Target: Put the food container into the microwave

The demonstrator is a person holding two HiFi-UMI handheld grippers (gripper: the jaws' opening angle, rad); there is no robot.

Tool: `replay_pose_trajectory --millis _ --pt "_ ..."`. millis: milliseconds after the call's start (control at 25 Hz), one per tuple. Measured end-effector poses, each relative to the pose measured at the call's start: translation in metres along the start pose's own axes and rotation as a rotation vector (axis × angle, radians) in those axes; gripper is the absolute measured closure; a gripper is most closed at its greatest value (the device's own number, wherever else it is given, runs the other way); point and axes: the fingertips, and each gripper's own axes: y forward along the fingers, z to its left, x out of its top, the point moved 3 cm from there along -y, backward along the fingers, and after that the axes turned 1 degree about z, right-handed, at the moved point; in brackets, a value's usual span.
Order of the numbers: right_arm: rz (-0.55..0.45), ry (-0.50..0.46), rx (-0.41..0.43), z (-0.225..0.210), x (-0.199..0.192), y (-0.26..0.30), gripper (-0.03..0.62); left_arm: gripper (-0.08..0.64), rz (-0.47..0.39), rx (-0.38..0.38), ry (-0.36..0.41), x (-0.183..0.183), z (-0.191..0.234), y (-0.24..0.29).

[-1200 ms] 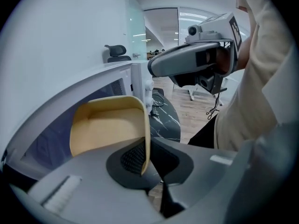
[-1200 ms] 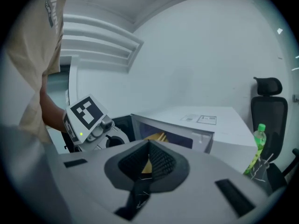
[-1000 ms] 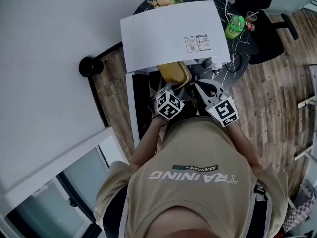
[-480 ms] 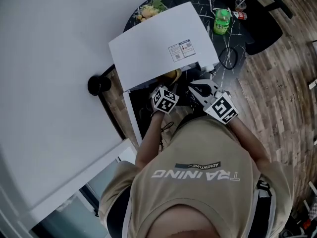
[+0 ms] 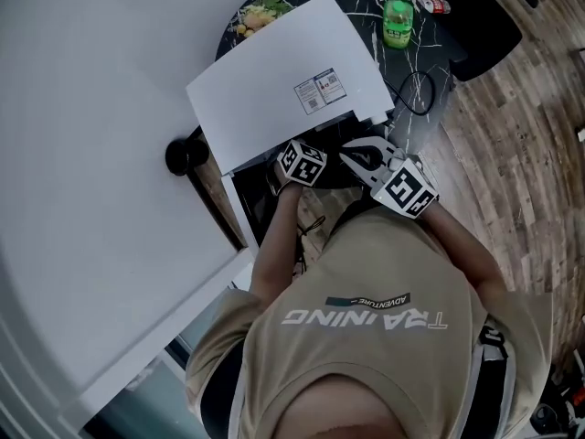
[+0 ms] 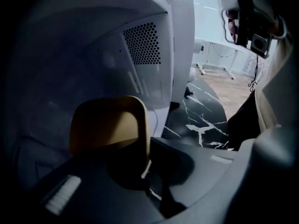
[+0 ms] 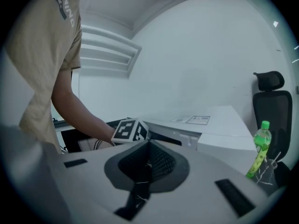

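Yellow food container (image 6: 108, 124), clamped by left gripper (image 6: 149, 168), points lengthwise into microwave (image 6: 142, 43); right gripper (image 7: 147, 157) closed, empty.

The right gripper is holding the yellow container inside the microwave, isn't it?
No, it is the left gripper that is holding the yellow container inside the microwave, as the left gripper view shows. The right gripper is shut on nothing, outside it.

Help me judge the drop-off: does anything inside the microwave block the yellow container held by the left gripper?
Nothing visible does. The left gripper holds the yellow food container inside the microwave cavity, and only bare walls show around and beyond it. The floor beneath it is hidden.
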Motion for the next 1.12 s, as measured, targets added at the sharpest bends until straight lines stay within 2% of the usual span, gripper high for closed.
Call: replay_pose_trajectory --millis 120,480,720,1120 --pt "0.003 0.002 0.002 -0.001 -0.001 0.000 0.581 0.538 0.003 0.013 0.019 0.004 0.005 0.005" --pt "0.015 -0.001 0.003 -0.003 -0.001 0.001 0.581 0.538 0.055 0.081 0.140 0.009 0.010 0.011" --pt "0.017 0.009 0.006 -0.001 -0.003 0.002 0.581 0.537 0.034 0.104 0.146 0.012 0.010 0.011" --pt "0.022 -0.019 0.017 0.010 -0.002 0.000 0.581 0.511 -0.062 0.236 0.142 0.012 0.008 -0.015"
